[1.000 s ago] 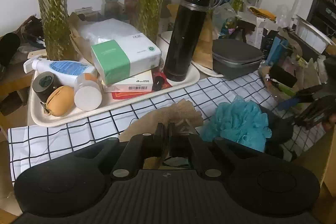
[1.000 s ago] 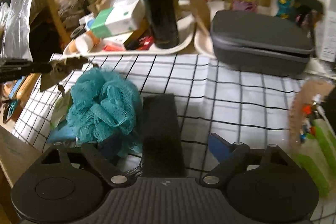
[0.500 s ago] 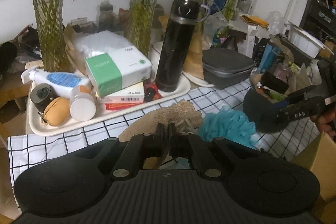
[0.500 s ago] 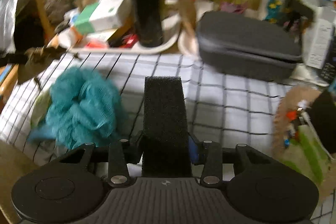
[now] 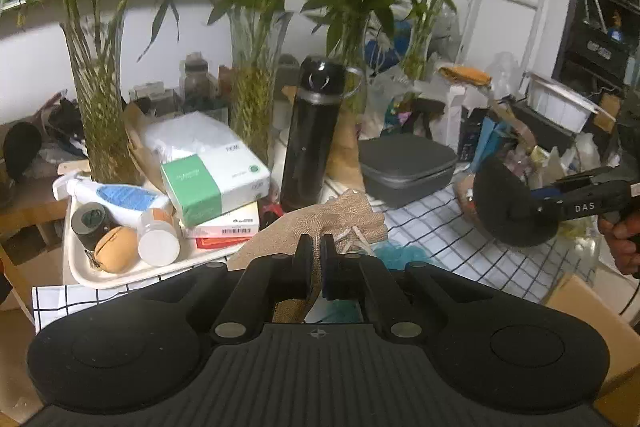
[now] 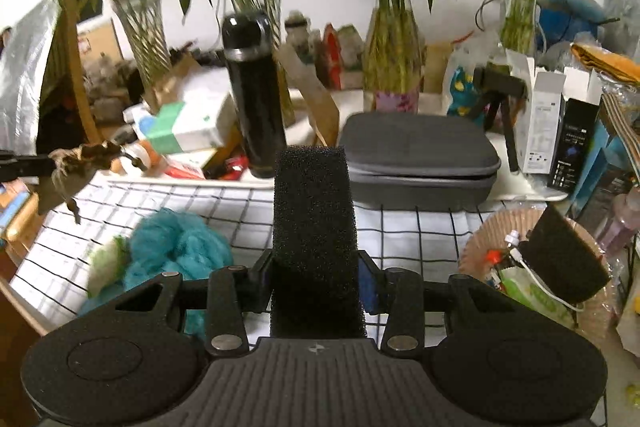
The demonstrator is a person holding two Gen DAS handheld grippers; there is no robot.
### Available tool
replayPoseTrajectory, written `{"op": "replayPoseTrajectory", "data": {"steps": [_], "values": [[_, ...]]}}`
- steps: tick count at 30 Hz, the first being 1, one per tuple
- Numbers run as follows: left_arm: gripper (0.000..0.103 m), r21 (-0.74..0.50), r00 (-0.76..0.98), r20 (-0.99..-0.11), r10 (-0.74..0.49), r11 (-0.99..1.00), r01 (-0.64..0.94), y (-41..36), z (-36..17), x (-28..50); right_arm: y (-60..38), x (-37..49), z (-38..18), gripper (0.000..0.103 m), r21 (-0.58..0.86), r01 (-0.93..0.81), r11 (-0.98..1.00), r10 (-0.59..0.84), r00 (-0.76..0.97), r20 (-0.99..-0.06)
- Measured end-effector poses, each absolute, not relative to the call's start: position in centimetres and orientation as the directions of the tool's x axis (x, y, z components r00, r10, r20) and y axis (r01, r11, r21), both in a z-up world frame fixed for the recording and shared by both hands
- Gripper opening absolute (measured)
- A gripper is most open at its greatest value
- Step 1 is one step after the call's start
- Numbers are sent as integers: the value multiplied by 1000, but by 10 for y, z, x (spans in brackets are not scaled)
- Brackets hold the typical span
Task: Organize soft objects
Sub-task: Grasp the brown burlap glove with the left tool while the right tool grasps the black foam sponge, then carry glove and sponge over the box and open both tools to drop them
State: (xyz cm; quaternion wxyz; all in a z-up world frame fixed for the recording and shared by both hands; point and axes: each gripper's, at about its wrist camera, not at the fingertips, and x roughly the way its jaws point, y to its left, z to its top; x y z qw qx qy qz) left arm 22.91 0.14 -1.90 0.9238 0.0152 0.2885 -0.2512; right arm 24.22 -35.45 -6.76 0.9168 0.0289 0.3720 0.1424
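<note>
My left gripper (image 5: 316,247) is shut on a tan burlap cloth (image 5: 320,219) and holds it up above the checkered tablecloth (image 5: 440,227). It also shows in the right wrist view (image 6: 72,163) at the far left. My right gripper (image 6: 316,267) is shut on a black foam sponge (image 6: 314,227) and holds it upright above the cloth. The sponge also shows in the left wrist view (image 5: 508,203) at the right. A teal mesh bath pouf (image 6: 176,251) lies on the tablecloth, with a pale green soft thing (image 6: 104,259) beside it.
A cream tray (image 5: 100,275) holds a tissue box (image 5: 216,183), bottles and a black thermos (image 5: 310,135). A grey zip case (image 6: 420,155) lies behind. A tan basket (image 6: 500,227) with a black sponge and clutter stands right. Bamboo vases (image 6: 396,63) line the back.
My right gripper closed on the black foam sponge and lifted it off the tablecloth. My left gripper rose higher with the burlap cloth.
</note>
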Motion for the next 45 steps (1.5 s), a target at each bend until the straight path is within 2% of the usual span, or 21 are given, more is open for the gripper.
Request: {"op": "replayPoseTrajectory", "data": {"steps": [13,21,24,33,45], "values": [[5,-115,752,-440,-492,861,496,-3,9,170,-355,186,-34,44,233,-311,921,389,725,-569],[5,-46,750,-427,-504,841,539,-19,14,132,-353,150,-19,44,316,-391,865,501,717,-485],[5,-57,752,-428,-502,845,532,-19,19,122,-347,138,-15,44,325,-431,842,539,699,-470],[5,-65,713,-488,-503,836,545,-30,21,87,-334,118,-16,45,335,-487,807,591,651,-477],[5,-18,671,-589,-451,837,547,-44,-2,57,-308,100,-27,45,306,-546,780,612,563,-555]]}}
